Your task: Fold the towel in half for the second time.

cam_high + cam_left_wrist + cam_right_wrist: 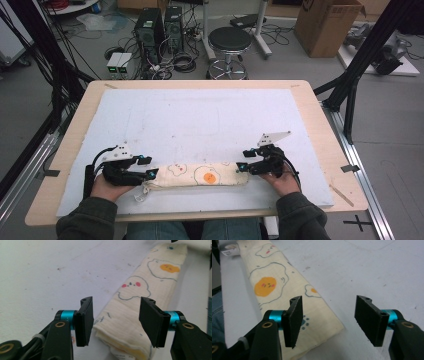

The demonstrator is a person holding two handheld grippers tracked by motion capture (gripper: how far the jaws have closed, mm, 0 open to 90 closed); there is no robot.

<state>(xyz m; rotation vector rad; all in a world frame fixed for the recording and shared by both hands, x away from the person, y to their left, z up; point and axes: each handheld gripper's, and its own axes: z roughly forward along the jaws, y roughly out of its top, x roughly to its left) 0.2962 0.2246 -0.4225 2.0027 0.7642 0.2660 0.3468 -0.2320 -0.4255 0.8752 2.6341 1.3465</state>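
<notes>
A cream cloth (197,176) printed with fried eggs and clouds lies folded into a long narrow strip near the front edge of the white mat (200,115). My left gripper (147,166) is open at the cloth's left end; in the left gripper view the cloth (130,315) runs away between the spread jaws (115,322). My right gripper (242,159) is open at the cloth's right end. In the right gripper view the cloth's corner (312,322) lies under the left jaw, with bare mat between the fingers (327,322).
The mat covers most of a wooden table (325,130). Behind the table stand a black stool (230,42), computer towers (159,27) with cables, and a cardboard box (327,25). Black frame legs (360,65) rise at the right.
</notes>
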